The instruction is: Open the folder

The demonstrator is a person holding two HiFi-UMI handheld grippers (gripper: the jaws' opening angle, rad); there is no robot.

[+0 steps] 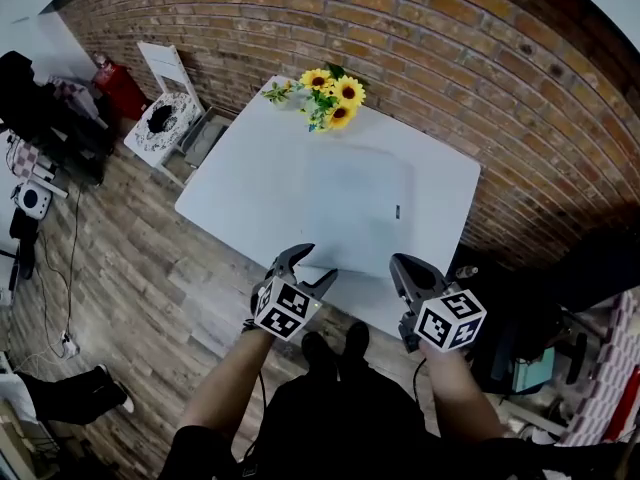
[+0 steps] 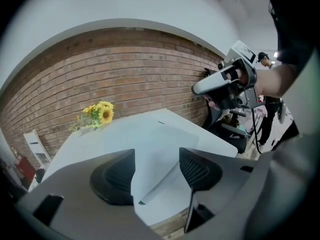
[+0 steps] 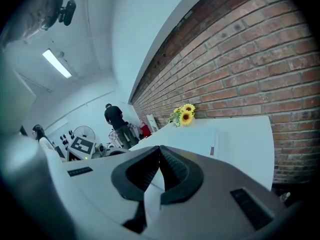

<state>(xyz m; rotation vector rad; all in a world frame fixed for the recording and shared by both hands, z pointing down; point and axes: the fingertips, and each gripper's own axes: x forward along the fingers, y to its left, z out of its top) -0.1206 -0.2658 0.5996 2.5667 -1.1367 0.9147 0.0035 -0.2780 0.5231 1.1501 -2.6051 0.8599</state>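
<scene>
Left tool (image 1: 318,262) is hovering, jaws apart (empty), by the pale flat plastic folder (image 1: 355,203) on the white rectangular desk (image 1: 240,198). Right tool (image 1: 400,263) is hanging alongside, jaws together.

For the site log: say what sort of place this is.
Probably an indoor lab or studio: a brick wall, a white table with sunflowers, and cables and gear on a wooden floor.
</scene>
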